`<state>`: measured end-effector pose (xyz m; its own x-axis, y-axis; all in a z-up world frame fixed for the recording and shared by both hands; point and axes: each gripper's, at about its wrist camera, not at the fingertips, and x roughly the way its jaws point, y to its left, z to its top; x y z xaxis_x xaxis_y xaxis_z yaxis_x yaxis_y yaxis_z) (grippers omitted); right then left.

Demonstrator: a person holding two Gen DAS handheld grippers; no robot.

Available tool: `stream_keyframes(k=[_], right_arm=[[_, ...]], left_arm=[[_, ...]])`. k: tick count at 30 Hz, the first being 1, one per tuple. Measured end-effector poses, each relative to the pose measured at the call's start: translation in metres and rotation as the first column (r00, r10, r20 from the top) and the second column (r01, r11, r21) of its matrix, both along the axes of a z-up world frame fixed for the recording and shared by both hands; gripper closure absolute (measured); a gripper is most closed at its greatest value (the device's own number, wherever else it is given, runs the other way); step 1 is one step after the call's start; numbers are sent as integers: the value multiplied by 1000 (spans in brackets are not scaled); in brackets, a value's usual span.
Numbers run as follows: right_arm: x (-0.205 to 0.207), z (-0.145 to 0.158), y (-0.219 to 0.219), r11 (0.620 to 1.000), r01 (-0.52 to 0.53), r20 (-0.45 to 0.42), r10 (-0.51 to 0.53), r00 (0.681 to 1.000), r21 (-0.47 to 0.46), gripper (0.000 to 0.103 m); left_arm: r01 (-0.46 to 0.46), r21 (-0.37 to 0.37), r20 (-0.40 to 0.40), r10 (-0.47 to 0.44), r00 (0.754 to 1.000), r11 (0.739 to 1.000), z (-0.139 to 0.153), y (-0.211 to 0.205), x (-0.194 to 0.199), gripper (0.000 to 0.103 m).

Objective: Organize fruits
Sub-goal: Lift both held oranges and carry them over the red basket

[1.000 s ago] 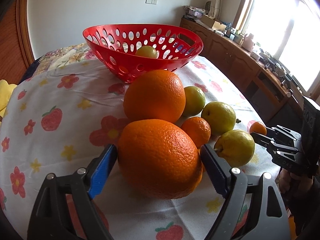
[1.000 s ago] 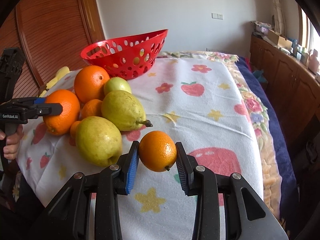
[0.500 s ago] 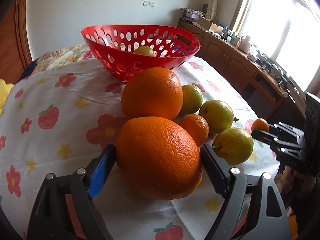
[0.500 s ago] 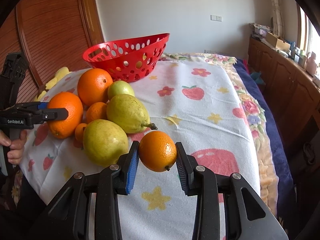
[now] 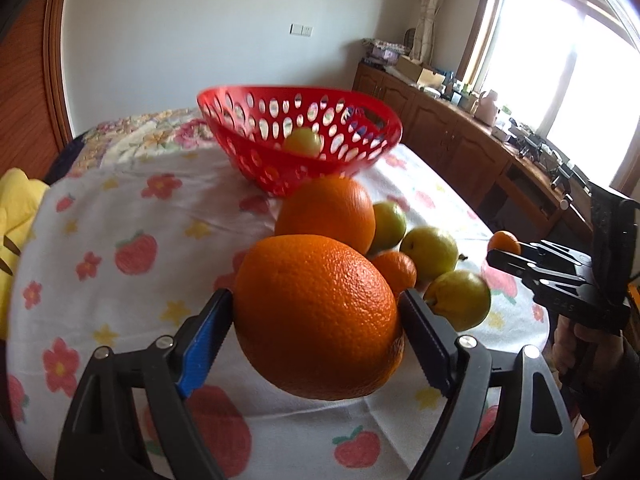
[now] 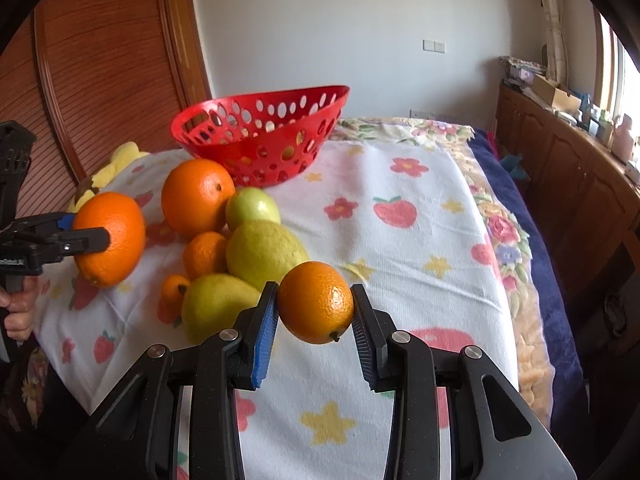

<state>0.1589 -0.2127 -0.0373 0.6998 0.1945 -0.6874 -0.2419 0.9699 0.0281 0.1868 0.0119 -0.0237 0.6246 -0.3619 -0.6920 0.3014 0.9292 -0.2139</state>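
My left gripper [image 5: 316,316] is shut on a large orange [image 5: 316,316] and holds it above the cloth; it also shows in the right wrist view [image 6: 108,238]. My right gripper [image 6: 314,304] is shut on a small orange [image 6: 314,302], lifted off the cloth; it shows at right in the left wrist view [image 5: 505,242]. A red perforated basket [image 5: 304,152] stands behind the fruit pile with one green fruit [image 5: 303,142] inside. On the cloth lie another large orange [image 6: 197,196], a green apple [image 6: 252,206], pears [image 6: 264,254], and small oranges [image 6: 205,254].
The table is covered by a white cloth with flowers and strawberries [image 6: 400,216]. A yellow soft object [image 5: 18,204] lies at the left edge. Wooden cabinets [image 5: 460,148] with clutter run along the right wall under a window. A wooden door [image 6: 104,64] stands at left.
Both grippers have lifted their oranges off the cloth. The left gripper has risen and drawn back with the large orange; the basket now looks farther and lower.
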Motion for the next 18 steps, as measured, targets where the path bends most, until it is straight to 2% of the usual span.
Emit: stream_keyframes(k=[7,18], right_arm=[[16,23,6,1000,-14,51,13,999,8,68],[51,50,28,997,-70,109,71,992,-13,68]], left_arm=[[14,0,60,-14,998,1000,27,6,2,20],[11,6,114,-12,993,1000,47,8,29,20]])
